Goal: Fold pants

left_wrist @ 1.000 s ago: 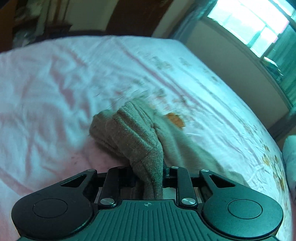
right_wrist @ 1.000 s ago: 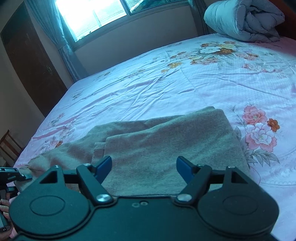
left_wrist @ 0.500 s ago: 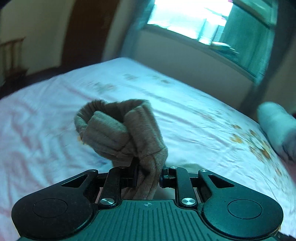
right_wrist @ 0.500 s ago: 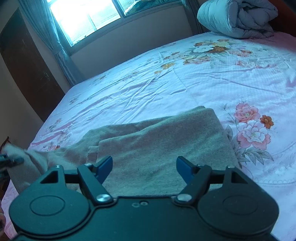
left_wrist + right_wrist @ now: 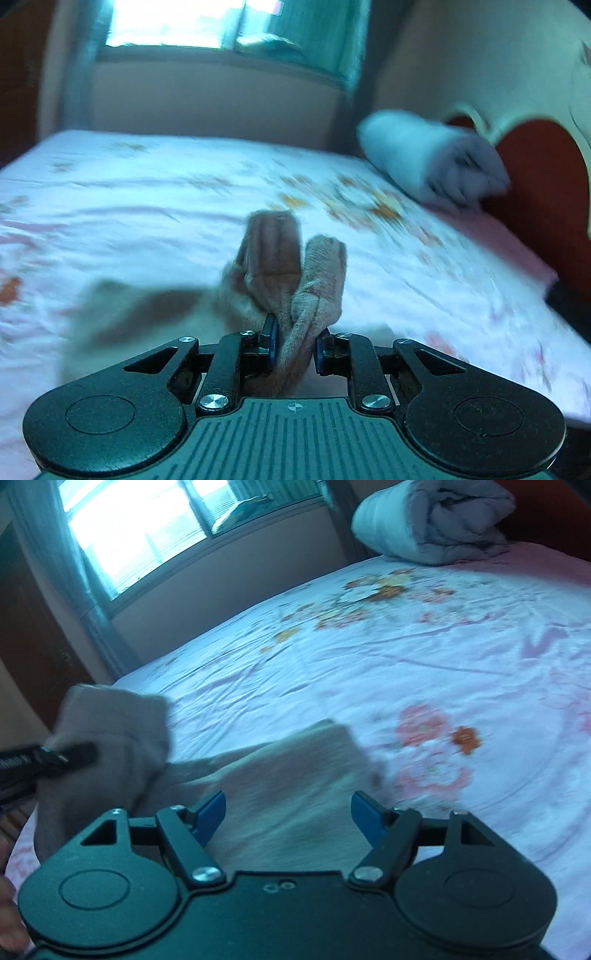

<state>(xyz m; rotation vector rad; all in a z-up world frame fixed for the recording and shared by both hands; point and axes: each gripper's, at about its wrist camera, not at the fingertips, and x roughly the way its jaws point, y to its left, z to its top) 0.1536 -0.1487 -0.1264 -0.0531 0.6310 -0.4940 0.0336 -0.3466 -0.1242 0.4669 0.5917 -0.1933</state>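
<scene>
Grey-brown pants [image 5: 280,786] lie partly folded on the floral bed sheet [image 5: 424,657]. My left gripper [image 5: 294,341] is shut on the bunched cuff end of the pants [image 5: 317,280], lifted off the bed. In the right wrist view that same raised end [image 5: 110,731] hangs at the left from the left gripper [image 5: 81,756]. My right gripper [image 5: 288,810] is open just above the folded part of the pants, with nothing between its blue fingertips [image 5: 212,808].
A rolled grey quilt [image 5: 432,520] lies at the head of the bed, against a red headboard [image 5: 543,184]. A window [image 5: 155,528] with curtains is beyond the far bed edge. A dark wooden door [image 5: 33,653] stands at the left. A hand [image 5: 7,915] shows at the lower left.
My left gripper has lifted the cuff end off the bed and swung it toward the quilt end, rolling as it went. My right gripper has shifted slightly over the pants, still open.
</scene>
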